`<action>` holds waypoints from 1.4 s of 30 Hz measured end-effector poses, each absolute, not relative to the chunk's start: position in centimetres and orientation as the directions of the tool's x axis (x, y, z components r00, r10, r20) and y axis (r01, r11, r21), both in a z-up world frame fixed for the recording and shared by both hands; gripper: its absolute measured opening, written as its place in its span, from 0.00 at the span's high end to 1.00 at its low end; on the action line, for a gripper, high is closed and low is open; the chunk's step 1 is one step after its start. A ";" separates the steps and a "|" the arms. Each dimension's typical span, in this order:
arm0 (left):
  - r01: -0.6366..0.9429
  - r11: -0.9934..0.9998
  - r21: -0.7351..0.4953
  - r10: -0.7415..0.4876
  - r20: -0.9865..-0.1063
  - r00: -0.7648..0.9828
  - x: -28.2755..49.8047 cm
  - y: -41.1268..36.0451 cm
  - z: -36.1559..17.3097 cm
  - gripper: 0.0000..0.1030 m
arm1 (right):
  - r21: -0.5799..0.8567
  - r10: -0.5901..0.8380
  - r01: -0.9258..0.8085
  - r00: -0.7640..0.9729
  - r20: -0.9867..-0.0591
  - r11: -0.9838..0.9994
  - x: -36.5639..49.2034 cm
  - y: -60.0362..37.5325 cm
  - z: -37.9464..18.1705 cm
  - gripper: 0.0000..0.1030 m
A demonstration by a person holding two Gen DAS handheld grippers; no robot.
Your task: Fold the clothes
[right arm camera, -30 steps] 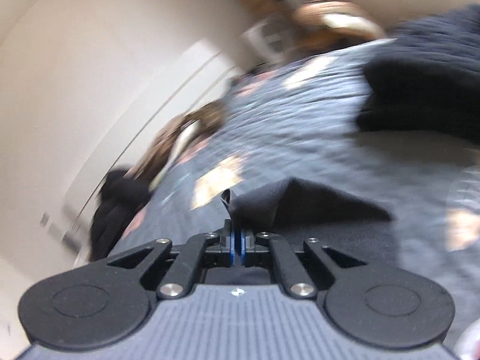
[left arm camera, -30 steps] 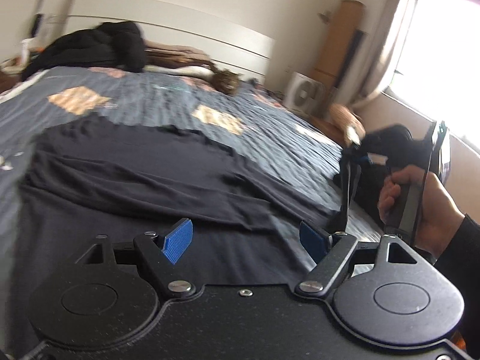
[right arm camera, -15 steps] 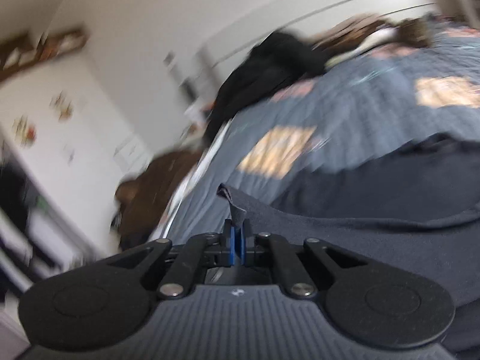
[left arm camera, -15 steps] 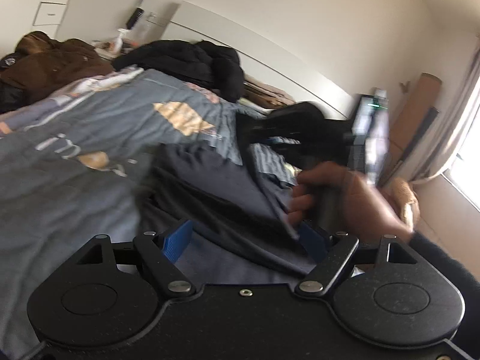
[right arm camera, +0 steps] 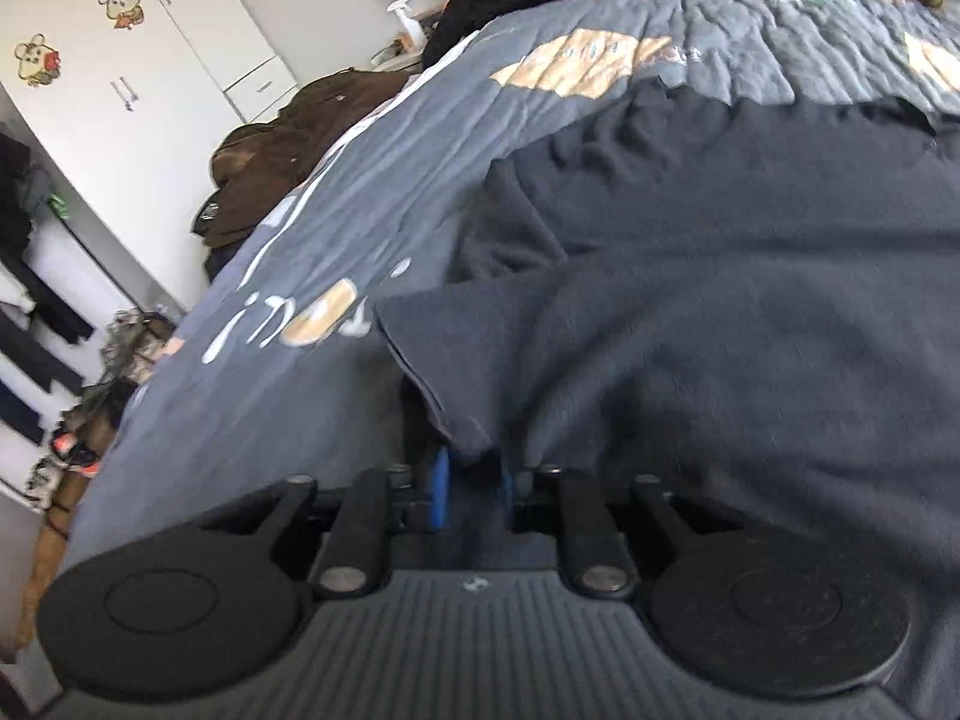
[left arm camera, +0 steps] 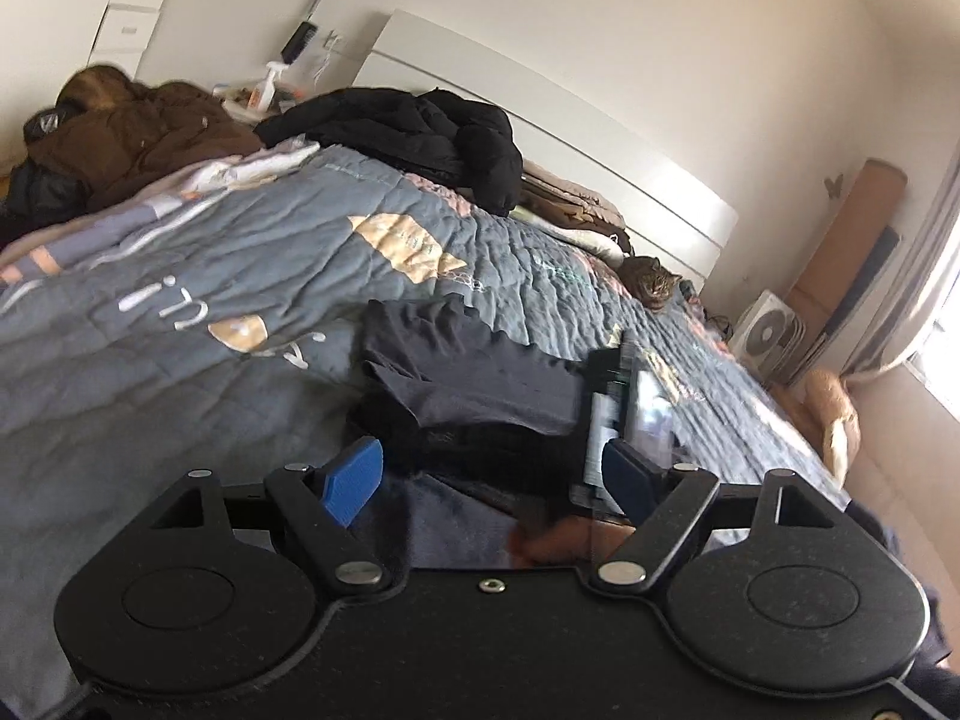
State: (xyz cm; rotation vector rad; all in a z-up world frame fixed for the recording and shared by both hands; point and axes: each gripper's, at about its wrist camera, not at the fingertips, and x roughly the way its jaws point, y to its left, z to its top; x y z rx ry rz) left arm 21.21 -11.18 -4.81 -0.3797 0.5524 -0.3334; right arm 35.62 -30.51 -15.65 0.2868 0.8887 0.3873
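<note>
Bed with grey quilted cover [left arm camera: 180, 384] fills most of both views; tan patches and white lettering on it. White headboard [left arm camera: 540, 138] behind, white wardrobe [right arm camera: 120, 90] with cartoon stickers off to the side in the right wrist view.

Dark navy garment [right arm camera: 720, 300] lies spread on the cover mid-bed, partly folded over itself, a hemmed corner hanging forward toward the right gripper. In the left wrist view the same garment [left arm camera: 468, 372] shows as a doubled-up dark slab on the quilt.

Black jacket [left arm camera: 420, 132] heaped at the head of the bed, brown coat [left arm camera: 132, 138] piled beside it toward the bed's edge. Tabby cat [left arm camera: 651, 285] lies up near the pillows by the headboard. White fan [left arm camera: 768, 336] on the floor past the bed.

No containers in view.

Left gripper [left arm camera: 492, 474]: blue pads wide apart, released, nothing between them, hovering above the garment's near edge. Right gripper [right arm camera: 471, 483]: pads parted with the garment's hemmed corner sitting in the gap, not pinched tight. The other gripper's blurred body and part of a hand [left arm camera: 558, 540] show between the left fingers.
</note>
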 end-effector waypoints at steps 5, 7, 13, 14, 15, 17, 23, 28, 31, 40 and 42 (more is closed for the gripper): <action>0.188 0.886 -0.423 -0.389 -0.460 0.798 21.4 -11.7 -5.3 0.21 | 0.405 0.425 -0.183 0.618 -0.661 0.896 32.6 -34.1 -14.5 0.62; 0.190 0.890 -0.416 -0.388 -0.467 0.795 21.4 -12.0 -5.4 0.21 | 0.399 0.400 -0.158 0.646 -0.650 0.903 31.6 -36.1 -14.1 0.61; 0.194 0.899 -0.393 -0.383 -0.488 0.785 21.5 -12.8 -5.9 0.21 | 0.223 0.127 0.030 0.742 -0.658 0.974 31.2 -45.4 -13.5 0.61; 0.194 0.900 -0.390 -0.382 -0.491 0.783 21.6 -12.9 -6.0 0.21 | 0.197 0.075 0.074 0.750 -0.657 0.978 31.4 -47.2 -13.4 0.61; 0.195 0.902 -0.386 -0.381 -0.495 0.781 21.6 -13.1 -6.1 0.21 | 0.169 0.027 0.112 0.753 -0.657 0.979 31.6 -48.9 -13.3 0.61; 0.197 0.905 -0.378 -0.379 -0.501 0.778 21.6 -13.4 -6.2 0.21 | 0.139 -0.057 0.194 0.754 -0.654 0.971 32.3 -52.7 -13.2 0.61; 0.209 0.907 -0.365 -0.384 -0.514 0.767 21.7 -14.4 -6.7 0.21 | 0.113 -0.160 0.310 0.730 -0.664 0.944 36.4 -58.9 -13.8 0.61; 0.233 0.904 -0.360 -0.403 -0.528 0.747 22.0 -15.3 -7.3 0.21 | 0.104 -0.165 0.332 0.688 -0.707 0.937 39.7 -61.3 -14.2 0.61; 0.244 0.899 -0.364 -0.417 -0.534 0.736 22.2 -16.0 -7.7 0.21 | 0.106 -0.149 0.315 0.686 -0.713 0.943 39.6 -61.8 -14.4 0.61; 0.303 0.893 -0.333 -0.445 -0.545 0.711 21.3 -18.7 -7.8 0.19 | -0.147 -0.185 0.115 0.728 -0.660 0.982 34.4 -59.9 -16.3 0.61; 0.309 0.894 -0.326 -0.445 -0.547 0.709 21.2 -19.0 -7.8 0.18 | -0.230 -0.204 0.069 0.744 -0.636 0.971 34.2 -59.2 -16.7 0.61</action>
